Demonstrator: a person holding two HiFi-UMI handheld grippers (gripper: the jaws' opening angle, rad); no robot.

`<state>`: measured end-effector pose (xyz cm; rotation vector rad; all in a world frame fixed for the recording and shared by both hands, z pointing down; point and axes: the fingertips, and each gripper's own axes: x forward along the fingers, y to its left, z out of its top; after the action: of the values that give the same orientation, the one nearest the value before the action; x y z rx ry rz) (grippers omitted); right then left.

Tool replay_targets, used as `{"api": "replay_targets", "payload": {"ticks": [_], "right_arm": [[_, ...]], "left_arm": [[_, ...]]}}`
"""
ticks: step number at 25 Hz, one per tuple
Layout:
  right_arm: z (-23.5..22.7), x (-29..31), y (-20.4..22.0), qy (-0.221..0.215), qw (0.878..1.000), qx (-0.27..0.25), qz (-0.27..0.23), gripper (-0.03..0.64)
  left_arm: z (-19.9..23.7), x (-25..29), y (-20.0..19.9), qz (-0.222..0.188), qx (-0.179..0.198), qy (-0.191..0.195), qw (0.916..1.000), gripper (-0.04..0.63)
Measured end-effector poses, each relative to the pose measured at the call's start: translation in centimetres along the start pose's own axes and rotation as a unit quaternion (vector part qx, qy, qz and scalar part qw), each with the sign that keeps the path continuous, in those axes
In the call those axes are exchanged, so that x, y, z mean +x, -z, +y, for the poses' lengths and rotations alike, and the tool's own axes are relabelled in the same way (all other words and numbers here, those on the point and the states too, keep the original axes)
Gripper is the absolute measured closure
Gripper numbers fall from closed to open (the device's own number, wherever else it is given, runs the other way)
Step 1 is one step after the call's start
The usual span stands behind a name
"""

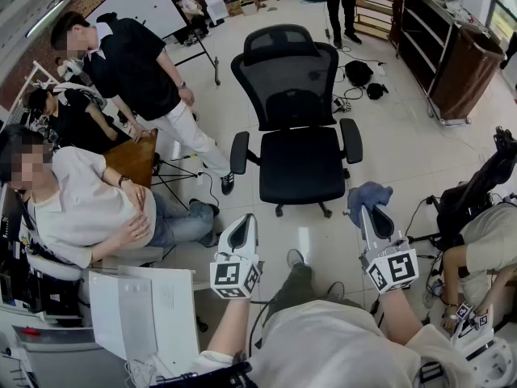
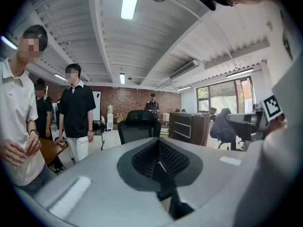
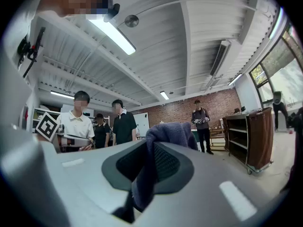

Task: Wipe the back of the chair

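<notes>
**While the cloth is gripped but off the chair: approach step, no wiping yet**

Right gripper is pinching a blue cloth, with most of it bunched past the tips. Left gripper has its jaws pressed together with nothing between them. Both sit near, well apart from the chair, which stands farther off at centre, seat toward us and mesh backrest on its far side. Next move, I'd say: close the gap and lay the cloth flat on the mesh. The chair is on castors and may roll, so the left could steady it.
</notes>
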<state>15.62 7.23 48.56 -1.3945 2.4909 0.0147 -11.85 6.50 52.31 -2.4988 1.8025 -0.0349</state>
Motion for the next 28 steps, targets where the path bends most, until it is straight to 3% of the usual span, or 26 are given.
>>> {"api": "replay_targets", "payload": {"ticks": [8, 14, 21, 24, 28], "right_arm": [[0.9, 9.8, 3.3, 0.002, 1.0, -0.007, 0.025, 0.578], [2.7, 18.6, 1.3, 0.001, 0.999, -0.028, 0.035, 0.578], [2.2, 26.5, 6.1, 0.006, 0.997, -0.024, 0.067, 0.578], [-0.2, 33.8, 8.8, 0.004, 0.997, -0.014, 0.08, 0.578], [-3.1, 48.2, 10.7, -0.02, 0.996, -0.029, 0.077, 0.578]], "left_arm": [[4.2, 7.3, -1.6, -0.035, 0.011, 0.039, 0.9986, 0.534], [11.0, 12.1, -5.4, -0.056, -0.002, 0.046, 0.9974, 0.534], [16.0, 16.1, -4.5, -0.049, 0.007, 0.043, 0.9979, 0.534], [17.1, 17.5, -5.0, -0.043, -0.002, 0.038, 0.9983, 0.534], [16.7, 18.5, -5.6, -0.039, -0.015, 0.051, 0.9978, 0.534]]}}
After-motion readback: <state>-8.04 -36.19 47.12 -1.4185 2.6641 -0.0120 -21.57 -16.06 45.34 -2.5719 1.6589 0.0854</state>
